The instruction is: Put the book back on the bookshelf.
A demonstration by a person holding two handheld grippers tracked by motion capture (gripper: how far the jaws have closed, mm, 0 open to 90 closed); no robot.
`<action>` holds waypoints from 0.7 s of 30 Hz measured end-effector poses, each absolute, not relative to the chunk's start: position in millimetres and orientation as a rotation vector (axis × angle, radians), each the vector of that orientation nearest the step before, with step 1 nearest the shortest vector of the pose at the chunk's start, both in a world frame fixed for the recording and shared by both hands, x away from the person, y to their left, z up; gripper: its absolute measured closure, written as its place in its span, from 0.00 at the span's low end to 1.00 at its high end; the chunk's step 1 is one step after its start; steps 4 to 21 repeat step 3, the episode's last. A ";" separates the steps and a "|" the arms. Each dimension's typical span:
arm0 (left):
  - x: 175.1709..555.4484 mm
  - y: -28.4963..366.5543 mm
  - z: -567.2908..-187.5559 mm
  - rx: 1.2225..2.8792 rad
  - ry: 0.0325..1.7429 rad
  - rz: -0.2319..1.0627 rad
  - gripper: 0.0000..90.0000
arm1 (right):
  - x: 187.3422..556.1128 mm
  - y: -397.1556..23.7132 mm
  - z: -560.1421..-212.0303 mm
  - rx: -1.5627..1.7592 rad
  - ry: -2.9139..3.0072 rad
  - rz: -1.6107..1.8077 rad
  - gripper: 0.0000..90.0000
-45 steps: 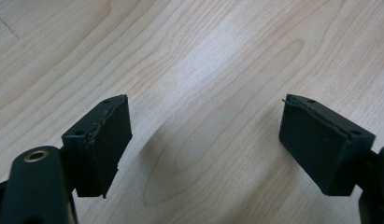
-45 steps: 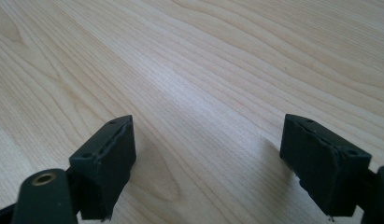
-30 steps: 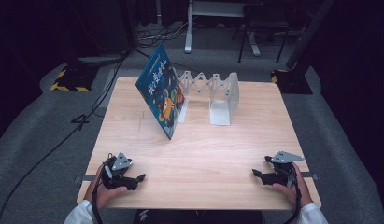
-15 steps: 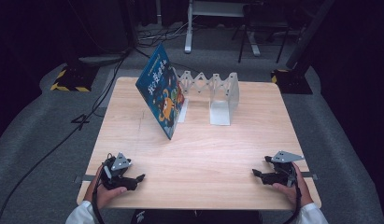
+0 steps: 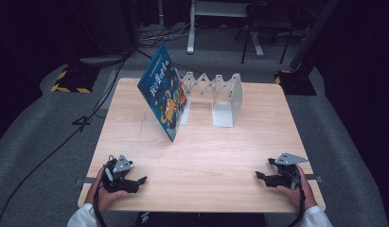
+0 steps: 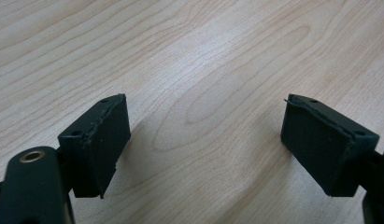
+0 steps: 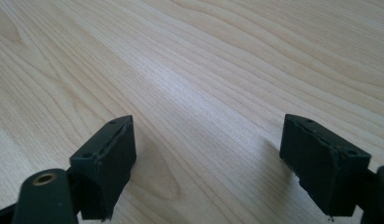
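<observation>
The left tongs [image 5: 135, 182] sit low at the near left corner of the worktop [image 5: 230, 151], jaws spread wide with nothing between them. The left gripper view looks along the same tongs [image 6: 203, 140]: the two black pads [image 6: 103, 140] stand far apart over bare pale wood grain, and they grip nothing. The person's left hand [image 5: 107, 194] wraps the body from behind, white sleeve [image 5: 83, 218] at the near edge, with the grey three-cornered plate on top and a cable looping down past the wrist.

The right tongs [image 5: 263, 176] mirror this at the near right corner, pointing inward toward the middle of the worktop. Their jaws are likewise wide apart and empty, which the right gripper view of the tongs [image 7: 206, 154] makes plain (only wood shows in the gap). The right hand [image 5: 294, 187] holds the body from behind and below, its wrist coming in over the near edge.

The high view gives what the gripper cameras cannot: toward the far side of the worktop, well apart from both hands, a blue picture book [image 5: 163, 98] stands tilted, its top leaning to the left, its lower edge on the wood. Just beside it on the right stands a pale folding book rack [image 5: 220, 97] with zigzag links and upright dividers; whether the book touches the rack I cannot tell. Grey floor [image 5: 40, 127] surrounds the worktop, with cables [image 5: 50, 151] trailing across it at left.
</observation>
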State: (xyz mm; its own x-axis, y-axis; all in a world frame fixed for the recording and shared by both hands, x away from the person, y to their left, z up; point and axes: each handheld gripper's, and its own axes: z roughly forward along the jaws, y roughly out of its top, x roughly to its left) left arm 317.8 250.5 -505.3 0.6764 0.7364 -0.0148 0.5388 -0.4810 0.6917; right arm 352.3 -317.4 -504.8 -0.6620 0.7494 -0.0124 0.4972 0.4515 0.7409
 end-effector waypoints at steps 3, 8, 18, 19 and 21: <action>317.7 250.4 -505.3 2.204 0.976 0.373 0.18 | 352.3 -317.4 -504.8 1.059 2.368 1.042 0.21; 317.7 250.4 -505.3 2.204 0.976 0.373 0.18 | 352.3 -317.4 -504.8 1.059 2.368 1.042 0.21; 317.7 250.4 -505.3 2.204 0.976 0.373 0.18 | 352.3 -317.4 -504.8 1.059 2.368 1.042 0.21; 317.7 250.4 -505.3 2.204 0.976 0.373 0.18 | 352.3 -317.4 -504.8 1.059 2.368 1.042 0.21; 317.7 250.4 -505.3 2.204 0.976 0.373 0.18 | 352.3 -317.4 -504.8 1.059 2.368 1.042 0.21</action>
